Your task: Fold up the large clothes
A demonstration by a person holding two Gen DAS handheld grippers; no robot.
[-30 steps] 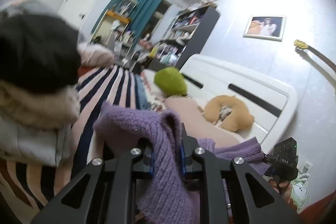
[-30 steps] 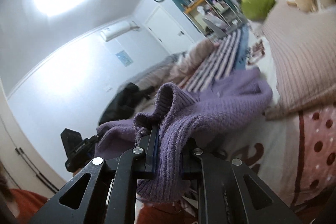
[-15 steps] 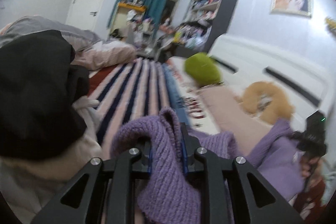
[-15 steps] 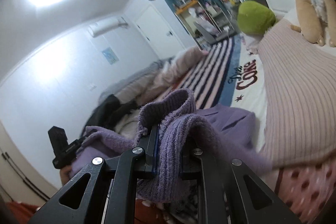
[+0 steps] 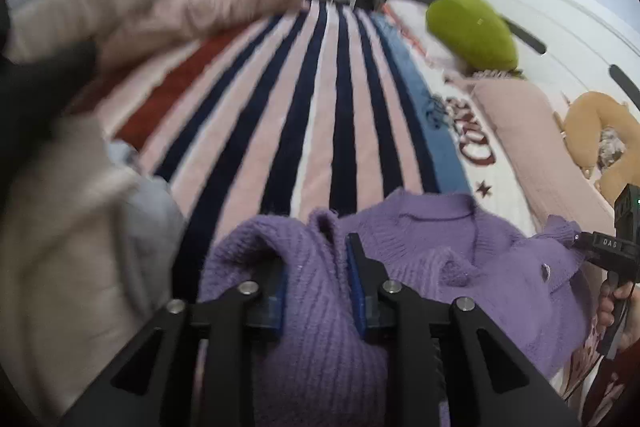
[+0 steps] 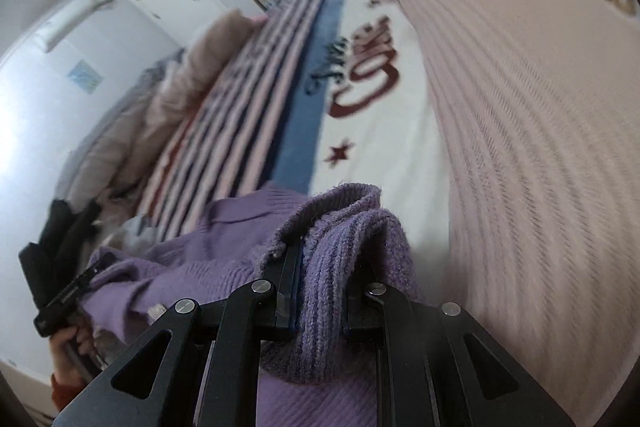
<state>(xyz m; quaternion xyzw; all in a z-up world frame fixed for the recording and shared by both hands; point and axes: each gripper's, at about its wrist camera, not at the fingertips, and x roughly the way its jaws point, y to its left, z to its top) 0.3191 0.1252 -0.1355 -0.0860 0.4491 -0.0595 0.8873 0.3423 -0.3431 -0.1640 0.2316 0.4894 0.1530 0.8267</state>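
Observation:
A purple knit sweater (image 5: 460,259) hangs stretched between my two grippers, low over the striped bed cover (image 5: 320,99). My left gripper (image 5: 318,263) is shut on a bunched fold of it. My right gripper (image 6: 320,267) is shut on another bunched edge of the sweater (image 6: 192,259). The right gripper also shows at the right edge of the left wrist view (image 5: 616,247), and the left gripper at the left edge of the right wrist view (image 6: 68,299). The sweater's collar lies toward the bed.
A pink ribbed blanket (image 6: 540,147) lies along the right of the bed, with a green cushion (image 5: 472,31) and a tan plush toy (image 5: 608,143) by the white headboard. Piled pale and dark clothes (image 5: 72,227) sit at the left. Shelves stand beyond the bed.
Both grippers have tilted down toward the bed and lowered the sweater, still gripped. The view swung from ceiling and walls to the striped cover.

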